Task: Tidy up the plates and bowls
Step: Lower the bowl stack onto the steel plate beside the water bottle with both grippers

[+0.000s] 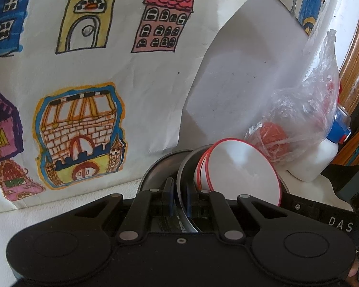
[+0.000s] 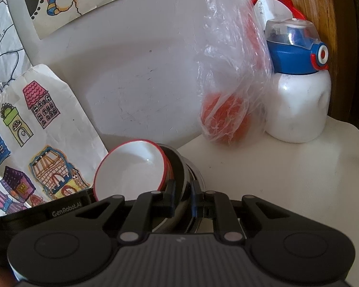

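Observation:
A stack of white bowls with red rims sits nested inside a metal bowl and is held tilted above the white table. My left gripper is shut on the metal bowl's rim, one finger on each side. In the right wrist view the same white bowls and metal bowl show, and my right gripper is shut on the opposite rim. The other gripper's black body shows at each frame's edge.
A clear plastic bag with orange fruit and a white bottle with a blue lid stand at the back right. Children's drawings of houses lean on the white wall. A white table surface lies below; a wooden frame is at the right.

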Tool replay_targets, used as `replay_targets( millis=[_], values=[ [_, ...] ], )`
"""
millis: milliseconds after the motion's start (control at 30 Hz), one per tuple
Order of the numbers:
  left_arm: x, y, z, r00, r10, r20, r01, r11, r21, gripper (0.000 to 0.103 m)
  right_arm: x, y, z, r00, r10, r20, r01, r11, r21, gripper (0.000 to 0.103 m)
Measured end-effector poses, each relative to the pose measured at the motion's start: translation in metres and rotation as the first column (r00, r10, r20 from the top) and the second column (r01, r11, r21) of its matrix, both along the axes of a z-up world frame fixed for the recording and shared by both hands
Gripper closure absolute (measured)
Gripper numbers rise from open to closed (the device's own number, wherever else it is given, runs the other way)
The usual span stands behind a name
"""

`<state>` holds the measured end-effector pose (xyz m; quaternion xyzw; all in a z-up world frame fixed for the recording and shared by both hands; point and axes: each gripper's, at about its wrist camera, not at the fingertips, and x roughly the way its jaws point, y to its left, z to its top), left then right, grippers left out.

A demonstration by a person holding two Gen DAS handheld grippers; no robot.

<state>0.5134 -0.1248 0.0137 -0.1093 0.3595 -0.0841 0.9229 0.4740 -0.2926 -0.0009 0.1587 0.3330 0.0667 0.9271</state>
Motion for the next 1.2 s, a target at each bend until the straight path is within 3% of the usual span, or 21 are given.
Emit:
replay_targets(
  millis=[600,833,1200],
  values=[
    [-0.003,0.006,0.000,1.000,-0.006,0.001,0.006,1.000,-0.027,0.094,-0.001,0.002,0.000,1.000,-0.005,0.005,0.005,1.000,-0.001,0.087],
    [-0.003,0.012,0.002,1.000,0.001,-0.017,-0.002,0.999,-0.041,0.089,-0.001,0.001,0.000,1.000,-0.003,0.006,0.003,1.000,0.001,0.086],
    [-0.006,0.016,0.005,1.000,0.004,-0.024,-0.005,0.999,-0.038,0.082,-0.003,-0.001,0.000,1.000,-0.022,0.016,0.022,1.000,-0.012,0.077]
  ],
)
